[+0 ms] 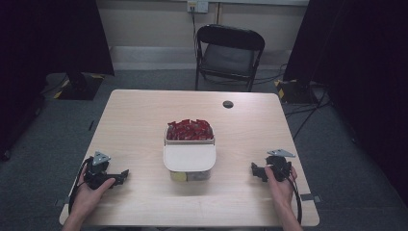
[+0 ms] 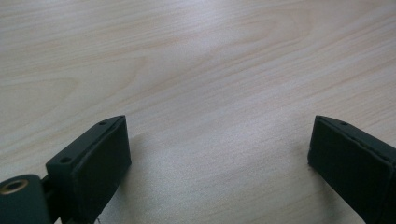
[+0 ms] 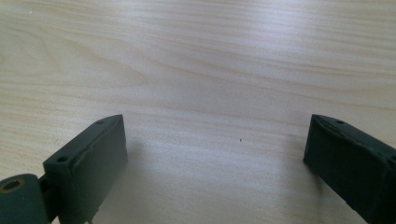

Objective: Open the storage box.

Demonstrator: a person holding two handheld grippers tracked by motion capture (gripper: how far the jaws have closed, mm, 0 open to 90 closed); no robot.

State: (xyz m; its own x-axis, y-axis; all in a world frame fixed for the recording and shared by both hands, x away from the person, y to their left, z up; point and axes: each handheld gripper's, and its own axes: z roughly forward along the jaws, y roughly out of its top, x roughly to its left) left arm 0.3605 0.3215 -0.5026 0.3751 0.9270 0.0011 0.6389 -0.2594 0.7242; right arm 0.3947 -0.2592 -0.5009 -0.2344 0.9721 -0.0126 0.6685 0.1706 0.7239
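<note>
While I hold both sets of fingers released on the worktop, one container of red packets sits mid-frame, well apart, between left gripper at lower left and right gripper at lower right. Count: two grippers, one container.

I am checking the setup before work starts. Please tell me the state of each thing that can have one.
Left tool: open, holds nothing, low over the table.
Right tool: open, holds nothing.
Lidded container: shut, white lid on.
Container of red packets: open on top, full.
Folding chair: unfolded, nobody on it.
</note>
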